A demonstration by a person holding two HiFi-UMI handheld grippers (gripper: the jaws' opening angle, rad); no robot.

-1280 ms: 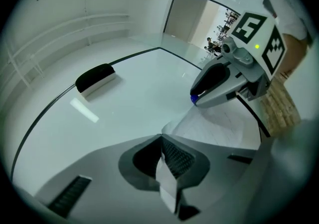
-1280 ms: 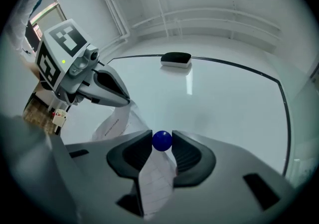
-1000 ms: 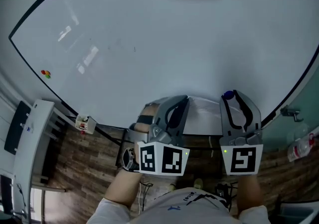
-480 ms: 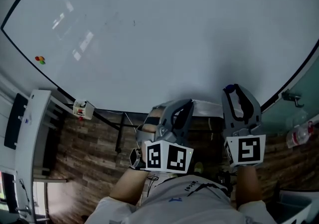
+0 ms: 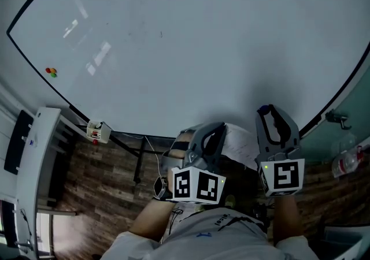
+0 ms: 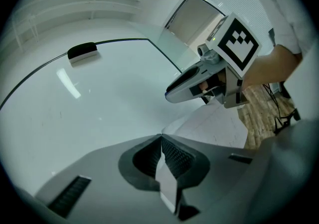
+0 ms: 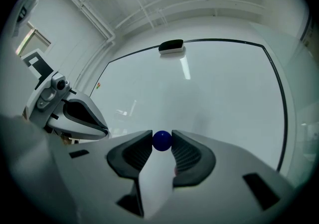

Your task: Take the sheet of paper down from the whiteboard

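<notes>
Both grippers have sunk toward the lower edge of the whiteboard [image 5: 191, 51], bringing the sheet of paper [image 5: 240, 140] down with them. The left gripper [image 5: 215, 130] has its jaws pinched flat on the sheet's edge. The right gripper [image 5: 269, 112] clamps a blue ball magnet [image 7: 162, 140]. The paper looks light and limp and would crease easily, so an edge pinch suits it. Most of the sheet is hidden behind the grippers.

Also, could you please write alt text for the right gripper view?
The right gripper pinches a small blue ball between its tips, facing a large whiteboard. The left gripper is at the left, and a black eraser sits on the board's top edge.
</notes>
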